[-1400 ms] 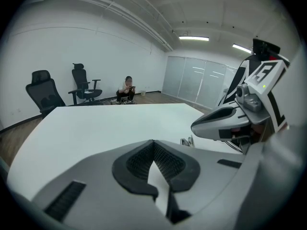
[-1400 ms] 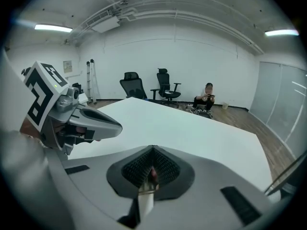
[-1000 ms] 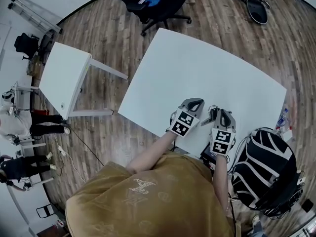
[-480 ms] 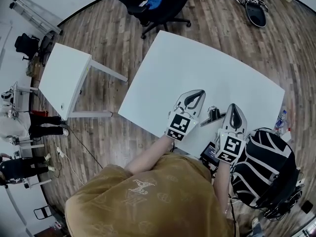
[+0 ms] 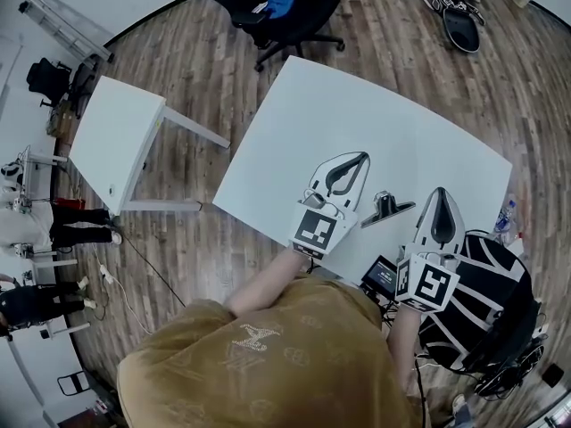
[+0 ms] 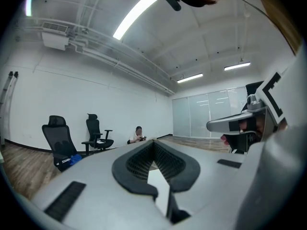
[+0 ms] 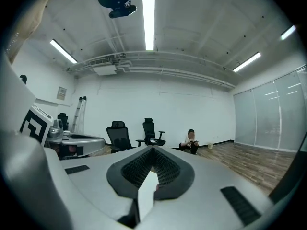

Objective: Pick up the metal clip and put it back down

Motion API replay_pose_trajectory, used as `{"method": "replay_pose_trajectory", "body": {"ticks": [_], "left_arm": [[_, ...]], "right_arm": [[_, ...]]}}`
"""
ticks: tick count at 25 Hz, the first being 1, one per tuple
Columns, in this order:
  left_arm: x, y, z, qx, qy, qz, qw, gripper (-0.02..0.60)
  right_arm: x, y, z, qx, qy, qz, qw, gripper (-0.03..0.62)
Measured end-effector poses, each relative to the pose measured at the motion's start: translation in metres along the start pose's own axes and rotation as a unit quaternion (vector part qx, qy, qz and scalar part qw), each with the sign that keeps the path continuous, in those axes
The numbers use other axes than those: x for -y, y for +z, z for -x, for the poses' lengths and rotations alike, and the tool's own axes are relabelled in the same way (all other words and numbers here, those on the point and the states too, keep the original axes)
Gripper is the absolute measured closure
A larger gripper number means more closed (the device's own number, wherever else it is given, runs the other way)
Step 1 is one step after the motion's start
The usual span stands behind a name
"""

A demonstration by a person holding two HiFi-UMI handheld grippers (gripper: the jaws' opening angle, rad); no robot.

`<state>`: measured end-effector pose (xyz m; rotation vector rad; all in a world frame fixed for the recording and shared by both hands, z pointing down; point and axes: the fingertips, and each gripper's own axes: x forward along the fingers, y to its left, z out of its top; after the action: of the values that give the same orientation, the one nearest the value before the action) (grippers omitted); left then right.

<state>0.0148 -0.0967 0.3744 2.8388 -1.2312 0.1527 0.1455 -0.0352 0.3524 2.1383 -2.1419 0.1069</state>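
The metal clip [image 5: 385,209], dark with two wire handles, lies flat on the white table [image 5: 357,114] near its front edge. It lies between my two grippers and neither touches it. My left gripper [image 5: 360,157] is just left of the clip, shut and empty. My right gripper [image 5: 443,192] is to the clip's right, over the table's front corner, also shut and empty. Both gripper views look out over the room, not at the table. In the left gripper view the jaw tips [image 6: 153,141] meet; in the right gripper view the tips [image 7: 152,148] meet too.
A black office chair [image 5: 290,7] with a blue item stands beyond the table. A small white side table [image 5: 116,141] is at the left. A black-and-white striped backpack [image 5: 482,297] sits at my right, with a dark device [image 5: 382,275] at the table's front edge. A seated person [image 7: 191,140] is far off.
My right gripper has pulled back to the right and toward me, away from the clip. The left gripper has shifted slightly forward. The clip stays on the table.
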Motion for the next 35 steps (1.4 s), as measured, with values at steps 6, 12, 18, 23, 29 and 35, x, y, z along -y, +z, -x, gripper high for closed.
{"method": "replay_pose_trajectory", "body": {"ticks": [6,12,18,23,29,35], "left_arm": [[0.002,0.017,0.004,0.022,0.006,0.006,0.9997,0.575],[0.012,0.036,0.007,0.036,-0.002,-0.055,0.9978,0.575],[0.010,0.043,0.008,0.038,0.001,-0.033,0.9987,0.575],[0.003,0.042,0.009,0.035,0.008,-0.035,0.9987,0.575],[0.004,0.040,0.008,0.032,0.008,-0.034,0.9989,0.575],[0.003,0.037,0.007,0.028,0.009,-0.036,0.9989,0.575]], "right_arm": [[0.001,0.004,0.005,0.005,-0.011,0.008,1.000,0.586],[0.006,0.013,0.011,0.018,-0.021,0.008,1.000,0.586],[0.012,0.016,0.013,0.027,-0.031,0.010,0.999,0.586],[0.011,0.015,0.013,0.025,-0.031,0.012,0.999,0.586],[0.013,0.012,0.013,0.023,-0.030,0.006,0.999,0.586],[0.016,0.009,0.012,0.015,-0.041,0.021,0.999,0.586]]}}
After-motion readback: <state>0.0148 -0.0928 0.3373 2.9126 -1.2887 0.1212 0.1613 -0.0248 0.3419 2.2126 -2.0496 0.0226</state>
